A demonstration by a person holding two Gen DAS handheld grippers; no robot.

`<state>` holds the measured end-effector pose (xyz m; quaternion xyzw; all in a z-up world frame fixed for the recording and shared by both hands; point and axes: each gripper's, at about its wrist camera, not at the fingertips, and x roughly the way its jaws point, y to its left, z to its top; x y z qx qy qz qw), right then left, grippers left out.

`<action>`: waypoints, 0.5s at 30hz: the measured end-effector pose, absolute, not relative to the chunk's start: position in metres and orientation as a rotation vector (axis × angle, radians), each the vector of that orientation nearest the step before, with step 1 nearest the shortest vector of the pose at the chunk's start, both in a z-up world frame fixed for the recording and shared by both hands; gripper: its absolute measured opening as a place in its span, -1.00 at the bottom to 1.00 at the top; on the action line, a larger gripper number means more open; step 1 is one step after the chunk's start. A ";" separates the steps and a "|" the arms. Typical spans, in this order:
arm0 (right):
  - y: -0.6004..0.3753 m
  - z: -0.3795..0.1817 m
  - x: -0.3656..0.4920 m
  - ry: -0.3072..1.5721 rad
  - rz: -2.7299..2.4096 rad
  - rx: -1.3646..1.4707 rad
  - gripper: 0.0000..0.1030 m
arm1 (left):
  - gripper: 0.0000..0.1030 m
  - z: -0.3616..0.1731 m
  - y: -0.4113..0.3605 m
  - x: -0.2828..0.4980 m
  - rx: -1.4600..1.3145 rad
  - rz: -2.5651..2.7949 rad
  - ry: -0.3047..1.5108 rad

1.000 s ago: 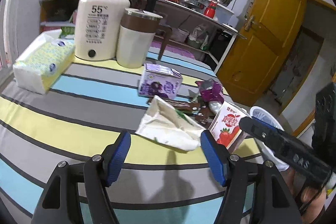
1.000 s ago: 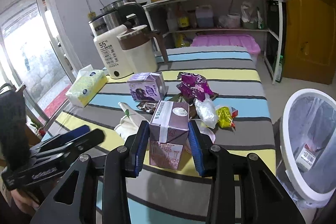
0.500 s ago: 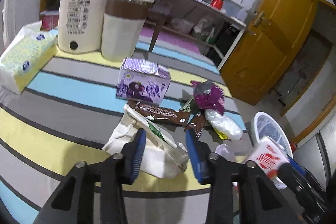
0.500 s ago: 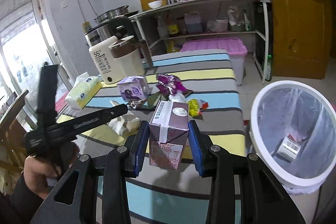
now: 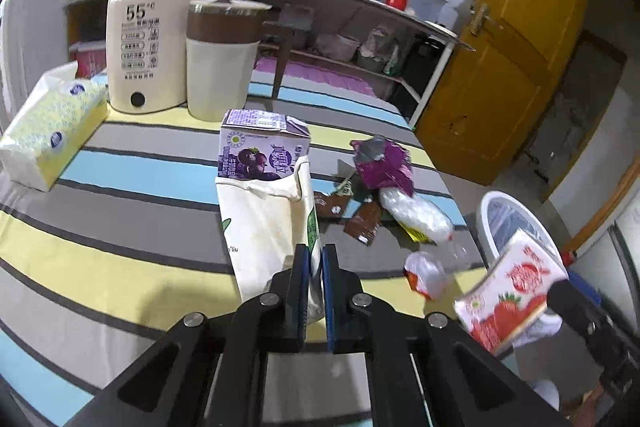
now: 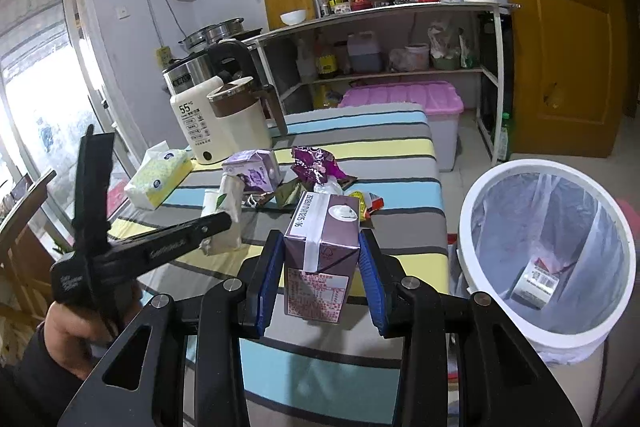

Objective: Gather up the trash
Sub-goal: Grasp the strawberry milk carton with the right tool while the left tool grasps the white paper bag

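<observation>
Left gripper [image 5: 315,269] has just closed, pinching a cream paper bag [image 5: 267,227] lifted upright off the surface [image 5: 120,259]. Right gripper [image 6: 318,267] clamps a milk carton [image 6: 322,259]; bin [image 6: 472,227] to its right, apparently below.

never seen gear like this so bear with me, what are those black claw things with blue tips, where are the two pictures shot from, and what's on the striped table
No robot here: a person holds a hand-held gripper in each hand, and a fisheye camera on each looks along its two blue-padded fingers.

The left view shows the left hand-held gripper. Its jaws have just been closing and now pinch a cream paper bag.

The right view shows the right hand-held gripper clamped on a strawberry milk carton, near the white lined trash bin.

On the striped table remain a purple milk carton, a purple wrapper, a clear plastic bag, brown wrappers, a tissue pack and two kettles.
</observation>
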<state>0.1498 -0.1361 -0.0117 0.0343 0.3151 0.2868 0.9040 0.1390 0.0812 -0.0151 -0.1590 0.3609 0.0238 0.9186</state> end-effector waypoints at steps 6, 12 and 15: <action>-0.140 -0.007 0.140 0.633 0.584 0.059 -0.25 | -0.89 0.000 0.066 0.111 -0.269 -0.015 0.688; -0.148 -0.002 0.130 0.613 0.566 0.049 -0.25 | -0.88 0.012 0.045 0.093 -0.229 -0.092 0.656; -0.153 -0.002 0.127 0.612 0.554 0.049 -0.25 | -0.88 0.015 0.035 0.090 -0.217 -0.121 0.650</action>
